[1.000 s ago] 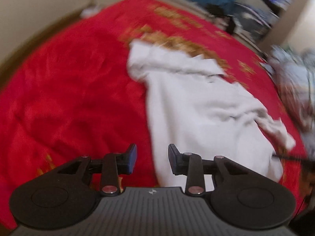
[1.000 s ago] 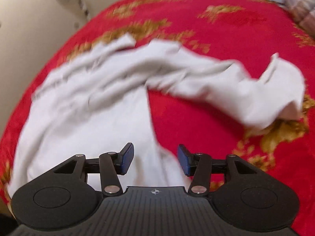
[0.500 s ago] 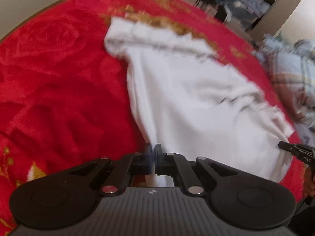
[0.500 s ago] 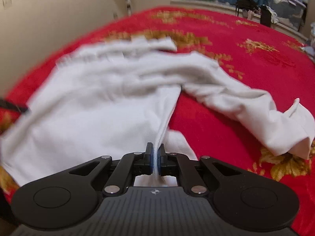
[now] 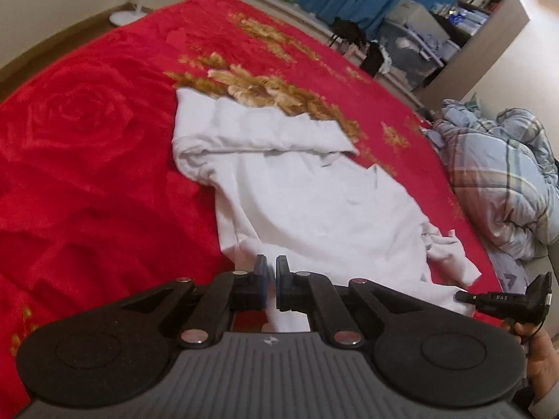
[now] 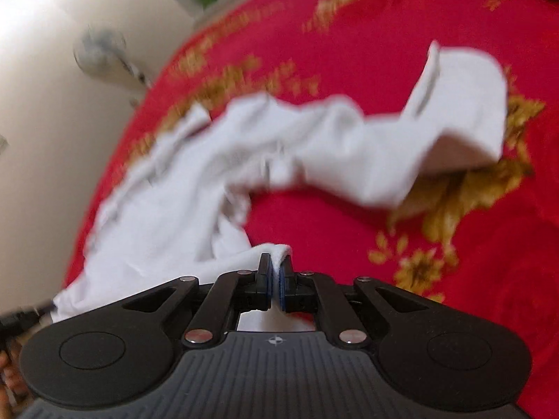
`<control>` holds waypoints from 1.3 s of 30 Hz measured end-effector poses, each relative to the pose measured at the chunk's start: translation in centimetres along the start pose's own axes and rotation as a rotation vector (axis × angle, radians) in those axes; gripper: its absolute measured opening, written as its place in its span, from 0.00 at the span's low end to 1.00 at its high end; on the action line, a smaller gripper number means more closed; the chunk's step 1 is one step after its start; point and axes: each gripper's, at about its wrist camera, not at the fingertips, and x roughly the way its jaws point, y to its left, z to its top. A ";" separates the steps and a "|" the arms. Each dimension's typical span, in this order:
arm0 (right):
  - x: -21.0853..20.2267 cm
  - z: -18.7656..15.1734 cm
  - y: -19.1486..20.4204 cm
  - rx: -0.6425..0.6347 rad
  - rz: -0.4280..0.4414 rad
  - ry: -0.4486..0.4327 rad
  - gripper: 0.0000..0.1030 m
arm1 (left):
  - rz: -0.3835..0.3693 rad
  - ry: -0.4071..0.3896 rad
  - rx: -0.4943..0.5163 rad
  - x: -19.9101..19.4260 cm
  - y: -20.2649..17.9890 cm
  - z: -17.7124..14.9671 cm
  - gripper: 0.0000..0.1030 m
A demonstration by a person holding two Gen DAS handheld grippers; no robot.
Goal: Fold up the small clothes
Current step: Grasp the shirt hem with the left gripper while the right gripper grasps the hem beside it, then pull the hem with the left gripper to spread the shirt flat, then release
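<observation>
Both tongs were clenched on the white shirt's (image 5: 314, 209) near hem, left tongs (image 5: 271, 279) opening slightly, right tongs (image 6: 276, 279) too; it lay spread on the red floral bed (image 5: 87, 157), its far sleeve seemingly lifted, though blurred.

A white long-sleeved top (image 5: 314, 206) lies rumpled on the red bedspread (image 5: 87, 160) near its front edge, one sleeve folded across, its hem lifted.

Shirt (image 5: 314, 202) on blanket (image 5: 87, 160), bundled quilt (image 5: 503, 188) probably beside its right
</observation>
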 end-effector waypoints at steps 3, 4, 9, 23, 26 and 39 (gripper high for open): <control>0.1 -0.1 0.4 -0.005 -0.013 -0.003 0.07 | -0.069 0.051 -0.064 0.3 1.3 0.1 0.40; 0.0 -0.1 0.5 -0.017 -0.016 0.000 0.12 | -0.079 0.070 -0.055 0.4 1.4 -0.4 0.42; 1.0 -1.7 0.0 -0.079 -0.049 0.077 0.29 | -0.145 0.157 0.085 1.7 -0.2 -3.2 0.42; -10.9 -2.5 0.8 -0.018 0.377 -0.150 0.03 | -0.331 -0.099 0.221 -9.8 0.0 -3.7 0.10; -10.2 -2.9 -0.3 -0.020 0.250 -0.091 0.06 | -0.207 0.029 0.192 -7.1 1.5 -4.1 0.26; -2.0 -6.4 -0.5 -0.151 -0.181 0.179 0.34 | -0.058 0.340 0.149 1.0 1.3 -8.8 0.52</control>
